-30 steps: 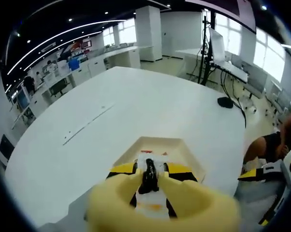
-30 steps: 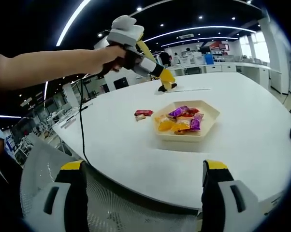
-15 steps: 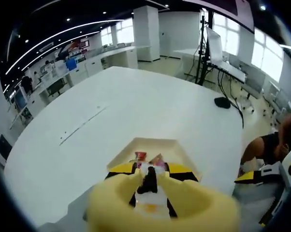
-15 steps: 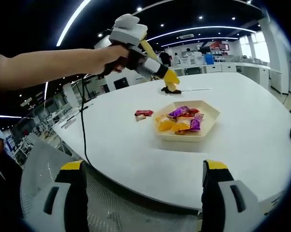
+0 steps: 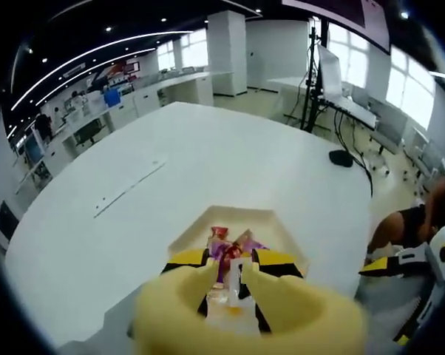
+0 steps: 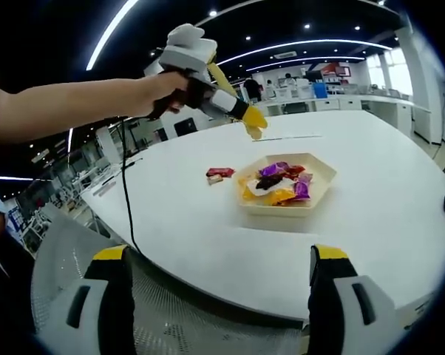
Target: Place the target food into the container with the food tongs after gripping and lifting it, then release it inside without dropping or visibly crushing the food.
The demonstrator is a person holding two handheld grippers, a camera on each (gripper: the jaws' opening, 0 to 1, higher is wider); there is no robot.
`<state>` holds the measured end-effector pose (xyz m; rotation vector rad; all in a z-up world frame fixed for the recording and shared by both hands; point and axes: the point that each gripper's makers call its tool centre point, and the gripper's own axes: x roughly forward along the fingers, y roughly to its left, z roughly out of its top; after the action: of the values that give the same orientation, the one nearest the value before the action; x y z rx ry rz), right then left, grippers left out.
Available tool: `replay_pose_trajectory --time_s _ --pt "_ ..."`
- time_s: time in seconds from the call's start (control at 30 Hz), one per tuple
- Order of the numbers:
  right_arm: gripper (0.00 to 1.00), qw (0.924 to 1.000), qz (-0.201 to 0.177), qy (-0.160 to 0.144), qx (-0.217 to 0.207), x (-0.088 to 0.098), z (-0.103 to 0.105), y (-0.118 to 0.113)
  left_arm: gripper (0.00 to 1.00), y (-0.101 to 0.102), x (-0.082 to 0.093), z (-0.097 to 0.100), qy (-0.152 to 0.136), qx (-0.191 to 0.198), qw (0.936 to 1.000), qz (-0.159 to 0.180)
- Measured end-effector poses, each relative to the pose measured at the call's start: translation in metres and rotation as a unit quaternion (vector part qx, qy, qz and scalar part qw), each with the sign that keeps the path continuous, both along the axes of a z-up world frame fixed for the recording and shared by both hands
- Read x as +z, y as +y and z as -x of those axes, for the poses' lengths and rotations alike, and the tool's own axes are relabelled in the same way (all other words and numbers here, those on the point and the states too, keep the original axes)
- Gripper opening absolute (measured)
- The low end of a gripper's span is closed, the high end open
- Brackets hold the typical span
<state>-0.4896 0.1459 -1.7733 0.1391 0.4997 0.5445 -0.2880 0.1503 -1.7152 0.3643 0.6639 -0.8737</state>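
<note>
L tongs [image 6: 255,130] open, empty above snack tray [image 6: 320,183].

The left gripper [image 6: 253,126] has a white moulded body at the back, a dark middle section and a yellow front that tapers to rounded tips; a thin black cable hangs from it. In the left gripper view its front is a broad, rounded yellow piece [image 5: 241,310]. The right gripper [image 6: 222,296] has two white jaws capped with yellow, each with a black inner face and a dark slot. The arm [image 6: 67,103] is bare.
</note>
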Motion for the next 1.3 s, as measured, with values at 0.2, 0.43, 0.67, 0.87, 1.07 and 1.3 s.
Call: replay_pose_trajectory --time_s 0.2,0.43,0.67,0.87,1.07,1.3 --pt "0.99 1.0 0.001 0.001 0.0 0.0 0.0 0.0 0.2 0.03 -0.003 -0.001 0.002 0.021 0.9998 0.004" --pt "0.99 1.0 0.001 0.004 0.002 -0.001 0.001 0.001 0.21 0.066 -0.006 -0.002 0.005 0.044 0.999 0.01" --pt "0.99 1.0 0.002 0.007 0.004 -0.002 0.001 0.001 0.21 0.101 -0.013 -0.007 0.003 0.063 0.998 0.012" --pt "0.99 0.9999 0.002 0.011 0.006 -0.003 0.002 0.001 0.22 0.121 -0.02 -0.011 -0.004 0.063 0.9979 0.016" --pt "0.99 0.9999 0.004 0.015 0.008 -0.004 0.002 0.002 0.22 0.133 -0.03 -0.013 -0.006 0.06 0.998 0.018" --pt "1.0 0.9998 0.005 0.019 0.009 -0.005 0.002 0.002 0.22 0.14 -0.046 -0.019 -0.015 0.045 0.9987 0.017"
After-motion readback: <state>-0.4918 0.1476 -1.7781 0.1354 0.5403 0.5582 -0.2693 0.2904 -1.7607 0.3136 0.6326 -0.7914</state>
